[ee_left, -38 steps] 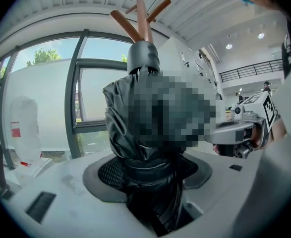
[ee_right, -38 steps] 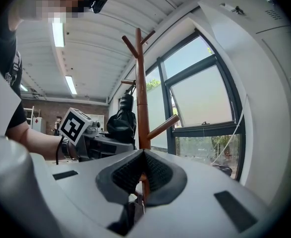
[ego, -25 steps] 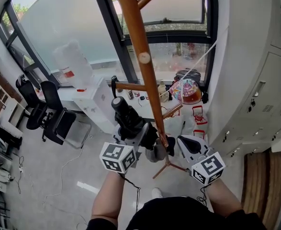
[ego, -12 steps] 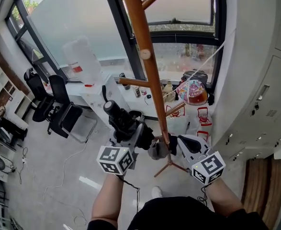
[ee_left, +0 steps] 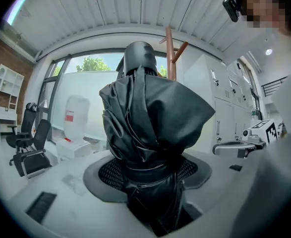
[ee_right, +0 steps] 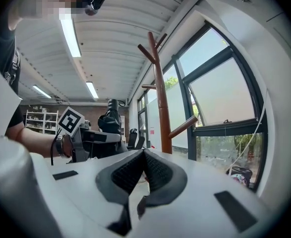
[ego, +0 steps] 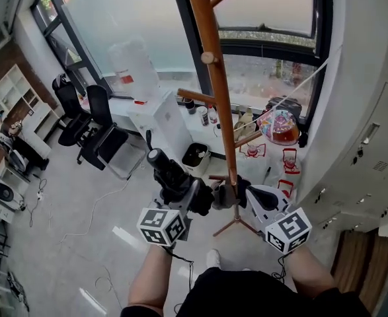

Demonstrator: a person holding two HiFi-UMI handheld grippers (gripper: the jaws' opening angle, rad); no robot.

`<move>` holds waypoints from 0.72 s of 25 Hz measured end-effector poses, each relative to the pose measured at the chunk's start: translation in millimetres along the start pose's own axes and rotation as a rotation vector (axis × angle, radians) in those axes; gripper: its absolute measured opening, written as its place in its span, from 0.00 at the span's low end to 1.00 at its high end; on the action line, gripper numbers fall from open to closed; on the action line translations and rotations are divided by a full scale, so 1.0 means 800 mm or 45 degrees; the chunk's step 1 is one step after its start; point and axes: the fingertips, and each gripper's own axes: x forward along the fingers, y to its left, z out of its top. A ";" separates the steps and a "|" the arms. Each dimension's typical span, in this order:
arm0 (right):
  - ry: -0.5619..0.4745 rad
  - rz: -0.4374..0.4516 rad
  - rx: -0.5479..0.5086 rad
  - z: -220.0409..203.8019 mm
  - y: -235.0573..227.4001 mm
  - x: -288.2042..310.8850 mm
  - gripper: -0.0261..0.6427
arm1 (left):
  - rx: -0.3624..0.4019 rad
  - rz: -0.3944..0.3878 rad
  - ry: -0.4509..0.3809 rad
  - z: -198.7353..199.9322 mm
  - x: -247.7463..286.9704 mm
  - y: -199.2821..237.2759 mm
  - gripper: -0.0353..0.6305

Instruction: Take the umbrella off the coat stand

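Note:
A folded black umbrella (ego: 169, 172) sticks out from my left gripper (ego: 188, 195), which is shut on its wrapped canopy. In the left gripper view the umbrella (ee_left: 150, 128) fills the space between the jaws, handle end pointing away. It hangs free, a little left of the wooden coat stand (ego: 215, 84). My right gripper (ego: 235, 194) sits close by the stand's pole, low down. In the right gripper view its pads (ee_right: 144, 168) meet with nothing between them, and the coat stand (ee_right: 159, 98) rises beyond them.
A water dispenser (ego: 135, 71) and black office chairs (ego: 100, 123) stand at the left by the window. A bin (ego: 195, 156) and a colourful bag (ego: 279, 125) lie behind the stand. Grey lockers (ego: 369, 144) line the right side.
My left gripper has carried the umbrella left and slightly down, away from the stand's pole. The right gripper has shifted only a little beside the pole.

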 end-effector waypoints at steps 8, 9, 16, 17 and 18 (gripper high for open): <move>0.018 0.146 0.013 -0.018 0.041 -0.023 0.12 | -0.015 0.124 0.023 -0.031 -0.076 -0.025 0.44; 0.023 0.164 0.018 -0.020 0.046 -0.024 0.12 | -0.018 0.140 0.031 -0.035 -0.085 -0.027 0.44; 0.029 0.262 0.036 -0.029 0.086 -0.018 0.12 | -0.023 0.221 0.064 -0.055 -0.145 -0.031 0.44; 0.030 0.272 0.038 -0.030 0.091 -0.015 0.12 | -0.022 0.227 0.068 -0.058 -0.153 -0.031 0.44; 0.031 0.281 0.041 -0.031 0.096 -0.012 0.12 | -0.018 0.233 0.074 -0.061 -0.160 -0.030 0.44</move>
